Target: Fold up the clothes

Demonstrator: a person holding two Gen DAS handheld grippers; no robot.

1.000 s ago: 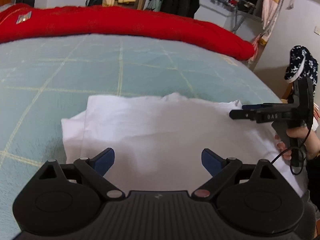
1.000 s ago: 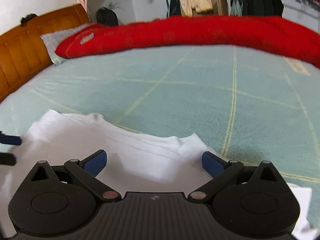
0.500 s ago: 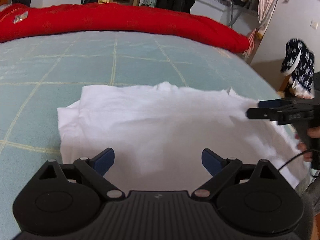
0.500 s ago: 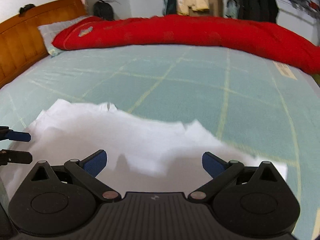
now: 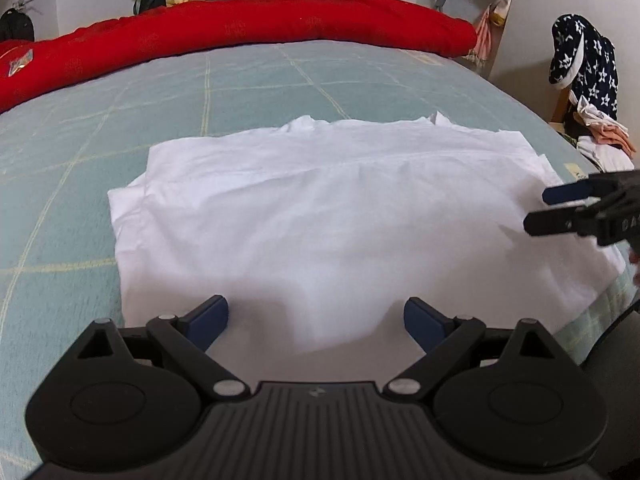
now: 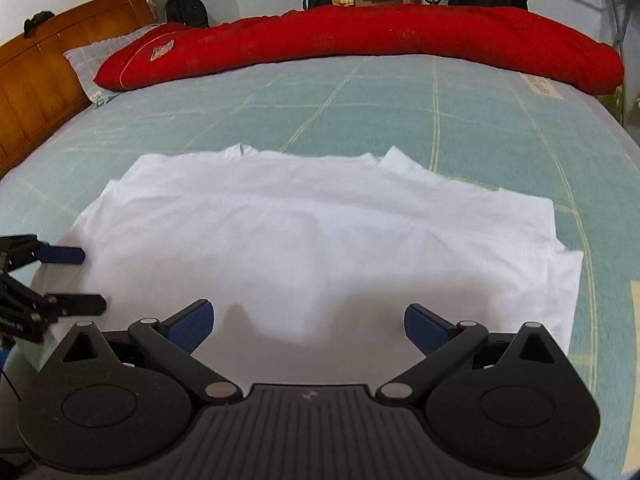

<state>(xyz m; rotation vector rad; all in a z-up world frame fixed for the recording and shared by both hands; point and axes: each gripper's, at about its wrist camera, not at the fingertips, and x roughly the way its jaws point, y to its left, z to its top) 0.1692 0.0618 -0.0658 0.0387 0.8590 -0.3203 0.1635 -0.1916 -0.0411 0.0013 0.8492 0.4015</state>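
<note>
One white cotton garment (image 5: 340,216), folded into a wide rectangle of several layers, is lying on the pale green checked bed sheet (image 5: 248,84), close to the near edge of the bed and roughly midway along it. Two grippers are hovering at that near edge. The left gripper (image 5: 316,316) is sitting over the garment's near hem with its two blue-padded fingers spread wide, nothing between them. The right gripper (image 6: 308,318) is also standing wide, its two blue pads empty above the white cloth. In the left wrist view the right gripper is showing at the garment's right end, its two fingers apart just over the fabric; whether they are touching it I cannot tell. One long red quilt roll (image 6: 360,40) is stretching along the far edge of the bed. One wooden headboard (image 6: 36,72) is rising at the left end, with one grey checked pillow (image 6: 92,68) against it.
</note>
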